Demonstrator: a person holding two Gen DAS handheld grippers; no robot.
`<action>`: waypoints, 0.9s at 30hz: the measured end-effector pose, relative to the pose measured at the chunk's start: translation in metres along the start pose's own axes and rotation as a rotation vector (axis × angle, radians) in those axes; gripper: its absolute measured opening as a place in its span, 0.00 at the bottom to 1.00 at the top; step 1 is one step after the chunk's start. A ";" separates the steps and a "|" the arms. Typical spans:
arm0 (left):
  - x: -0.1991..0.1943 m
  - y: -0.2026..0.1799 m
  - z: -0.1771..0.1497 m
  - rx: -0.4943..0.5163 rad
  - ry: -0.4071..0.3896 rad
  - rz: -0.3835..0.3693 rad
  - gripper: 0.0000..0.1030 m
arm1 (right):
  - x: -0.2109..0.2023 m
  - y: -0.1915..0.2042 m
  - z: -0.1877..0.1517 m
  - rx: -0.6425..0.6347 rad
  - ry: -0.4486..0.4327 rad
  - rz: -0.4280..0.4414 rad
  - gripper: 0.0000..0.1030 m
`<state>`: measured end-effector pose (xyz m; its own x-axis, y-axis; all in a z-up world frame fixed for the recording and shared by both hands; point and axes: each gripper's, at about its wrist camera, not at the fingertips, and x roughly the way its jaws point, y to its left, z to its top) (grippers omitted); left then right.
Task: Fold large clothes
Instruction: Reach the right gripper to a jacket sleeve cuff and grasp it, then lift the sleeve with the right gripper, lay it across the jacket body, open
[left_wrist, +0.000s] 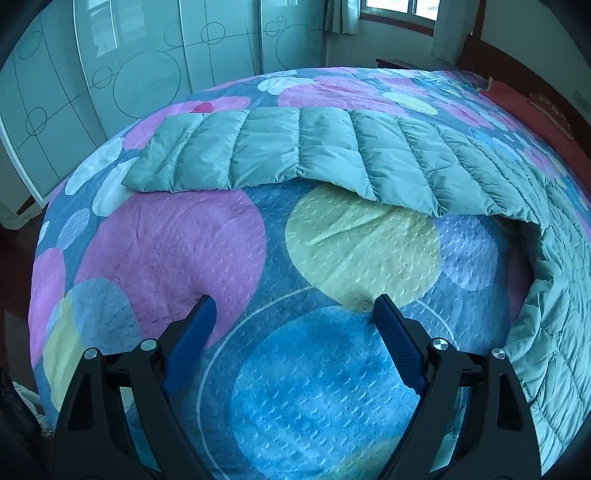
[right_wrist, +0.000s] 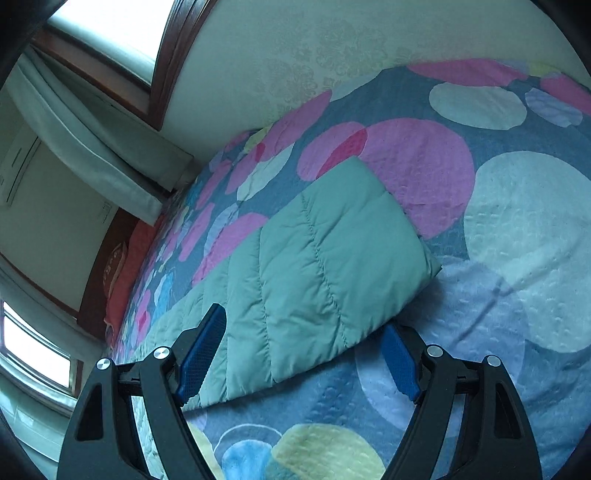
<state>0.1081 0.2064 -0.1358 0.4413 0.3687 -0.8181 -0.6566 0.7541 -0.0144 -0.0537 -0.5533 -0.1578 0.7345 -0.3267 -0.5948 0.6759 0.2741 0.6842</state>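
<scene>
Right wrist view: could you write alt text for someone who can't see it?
A teal quilted garment lies on a bedspread patterned with pink, blue and pale circles, one squared end toward the camera. The right gripper frames it with blue fingers spread open, holding nothing. A window and curtain show at upper left.

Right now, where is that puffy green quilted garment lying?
The green quilted garment lies spread across the far side of the circle-patterned bedspread. In the right wrist view its corner sits just beyond the open tongs.
</scene>
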 end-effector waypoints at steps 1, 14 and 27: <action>-0.001 0.002 0.000 -0.010 -0.004 -0.007 0.84 | -0.002 -0.001 -0.001 0.021 0.001 0.008 0.77; 0.001 0.023 0.002 -0.074 -0.019 0.040 0.84 | 0.009 0.011 0.016 -0.056 -0.039 -0.023 0.11; 0.013 0.034 0.011 -0.053 -0.029 0.085 0.90 | 0.011 0.201 -0.068 -0.550 0.033 0.202 0.05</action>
<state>0.0986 0.2429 -0.1402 0.3998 0.4460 -0.8008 -0.7236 0.6899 0.0230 0.0945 -0.4400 -0.0552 0.8477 -0.1933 -0.4941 0.4479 0.7598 0.4712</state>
